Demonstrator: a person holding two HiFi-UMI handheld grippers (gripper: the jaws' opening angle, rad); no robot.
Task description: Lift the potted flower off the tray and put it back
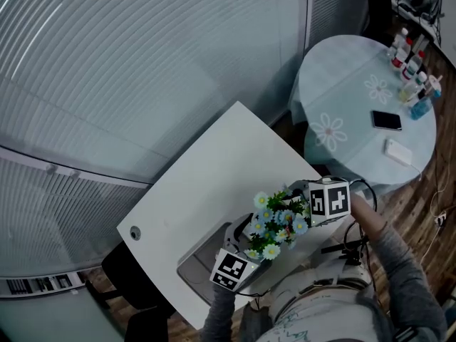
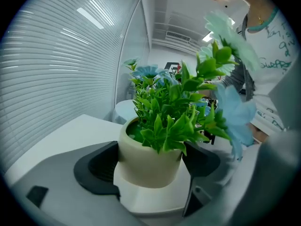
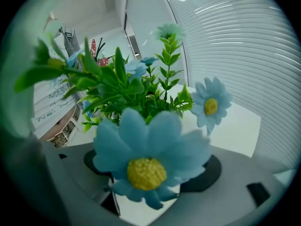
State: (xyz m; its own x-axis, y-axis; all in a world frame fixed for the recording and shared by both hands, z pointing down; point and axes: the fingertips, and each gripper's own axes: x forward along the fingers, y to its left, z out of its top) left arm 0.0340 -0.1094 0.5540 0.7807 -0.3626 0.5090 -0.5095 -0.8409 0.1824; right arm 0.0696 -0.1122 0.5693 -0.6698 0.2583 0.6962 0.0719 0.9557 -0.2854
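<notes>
Obs.: I am holding the potted flower (image 2: 149, 160) in the left gripper (image 1: 242, 251). Its jaws are pinching the cream pot low on the wall, with one dark pad (image 2: 96, 166) bearing on each side. The hold is sitting below the foliage, so no stems are being crushed, and the pot is standing upright in it.

Right gripper (image 1: 306, 209): it is sitting on the opposite side of the plant, up at bloom height. Its jaws are standing apart, but a blue blossom (image 3: 148, 166) is filling the gap in its own view. I cannot tell whether they are bearing on the pot or only bracketing the leaves. I am reading it as a steadying second hold for a top-heavy load.

Position: in the head view the plant is over the near-right end of the grey tray (image 1: 198, 263), close to the near edge of the white table (image 1: 214, 162). Flowers are masking the base, so I cannot tell whether it is touching the tray or clear of it.

Judgement: I am treating this as mid-handling, lift or set-down undetermined. Keeping the pot level is what matters next.
</notes>
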